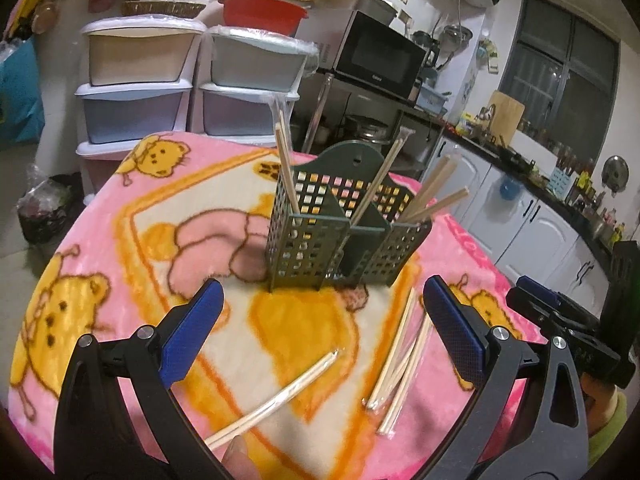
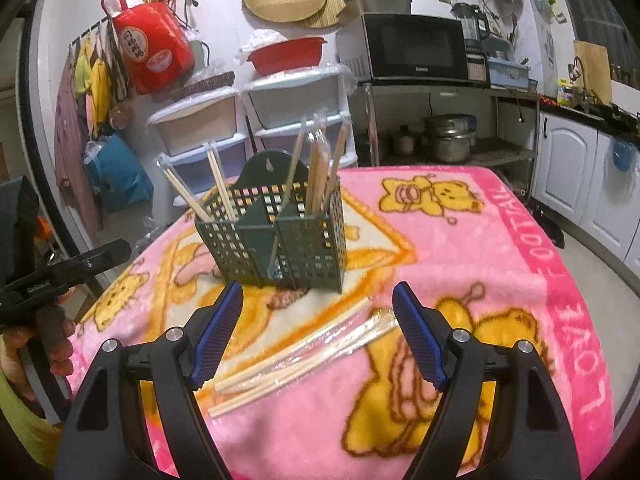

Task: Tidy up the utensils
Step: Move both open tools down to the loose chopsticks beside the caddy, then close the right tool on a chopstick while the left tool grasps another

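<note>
A dark green perforated utensil holder (image 1: 340,236) is seen at the centre of the left wrist view, standing upright on a pink cartoon blanket (image 1: 100,240) that covers the table. The holder is divided into compartments, and several wrapped chopstick pairs (image 1: 286,164) are seen leaning out of them at different angles. In the right wrist view the same holder (image 2: 280,240) is placed slightly left of centre in the frame.

The left gripper (image 1: 320,336) is shown in the lower half of its frame with its blue-padded jaws spread wide apart, and nothing is held between them. Below and between the jaws, one loose wrapped pair (image 1: 276,398) is laid diagonally on the blanket, and a small bundle of chopsticks (image 1: 400,360) is laid just inside the right-hand pad. A fingertip is glimpsed at the bottom edge.

The right gripper (image 2: 318,336) is likewise seen with its jaws wide apart and empty. The bundle of wrapped chopsticks (image 2: 304,356) is spread on the blanket between its pads, running from lower left towards the right pad, apart from the holder.

A microwave (image 2: 416,48) is seen on a metal rack in the upper right of the right wrist view, and stacked plastic drawers (image 1: 136,92) are seen in the upper left of the left wrist view.
</note>
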`<state>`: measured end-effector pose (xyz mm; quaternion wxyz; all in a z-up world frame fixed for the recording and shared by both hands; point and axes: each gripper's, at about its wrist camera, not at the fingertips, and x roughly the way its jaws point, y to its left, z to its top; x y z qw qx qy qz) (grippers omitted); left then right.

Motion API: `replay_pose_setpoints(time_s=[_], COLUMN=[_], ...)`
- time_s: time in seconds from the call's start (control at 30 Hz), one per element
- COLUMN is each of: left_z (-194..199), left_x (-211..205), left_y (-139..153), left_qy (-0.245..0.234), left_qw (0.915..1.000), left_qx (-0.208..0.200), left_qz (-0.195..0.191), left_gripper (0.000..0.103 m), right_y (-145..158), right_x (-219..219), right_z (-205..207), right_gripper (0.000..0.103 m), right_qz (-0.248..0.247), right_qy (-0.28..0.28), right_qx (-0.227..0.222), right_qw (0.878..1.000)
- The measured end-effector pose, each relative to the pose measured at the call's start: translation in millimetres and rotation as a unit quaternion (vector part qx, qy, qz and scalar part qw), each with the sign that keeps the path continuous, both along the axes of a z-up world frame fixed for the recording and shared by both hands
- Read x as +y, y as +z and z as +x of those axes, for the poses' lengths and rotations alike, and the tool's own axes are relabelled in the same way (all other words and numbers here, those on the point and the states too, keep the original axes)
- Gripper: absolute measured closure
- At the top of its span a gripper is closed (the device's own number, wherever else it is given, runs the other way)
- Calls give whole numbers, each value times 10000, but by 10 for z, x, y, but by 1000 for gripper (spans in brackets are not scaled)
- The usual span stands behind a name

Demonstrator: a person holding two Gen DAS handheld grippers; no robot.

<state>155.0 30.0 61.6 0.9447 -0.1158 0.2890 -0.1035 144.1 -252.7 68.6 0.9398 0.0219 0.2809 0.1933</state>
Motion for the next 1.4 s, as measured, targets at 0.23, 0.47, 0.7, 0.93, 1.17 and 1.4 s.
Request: replay_pose_setpoints(time_s=[0.23,0.47,0.7,0.93,1.17,1.4], left_z=[22,56,119,207,239,311], left_x=[-30,-119,-190,-246,-318,-378], left_y=[-122,-317,-545,-754,-896,-1012], left_qy=[-37,-243,-395,-528,-645,-722], left_qw=[9997,9984,9957,9914,9869,9826], left_qx=[181,430,756,1083,1294,1493], left_qz=[132,270,368,503,720,839], left_gripper=[11,11,17,42,53,57], right_y=[-171,-343,-518,-688,-773,-923], right_x=[-12,1,-9,-83,-42,-12], right_z=[54,137,299,568,870,1078], right_gripper=[29,42,53,58,63,69], right_qz=[-90,-175,-108,5,-144,-324], right_qy=[-21,29,42,-227,-424,-640], right_qx=[260,553,961,1371,1535,1745], right_qw=[9996,9983,9953,9903,9871,9820])
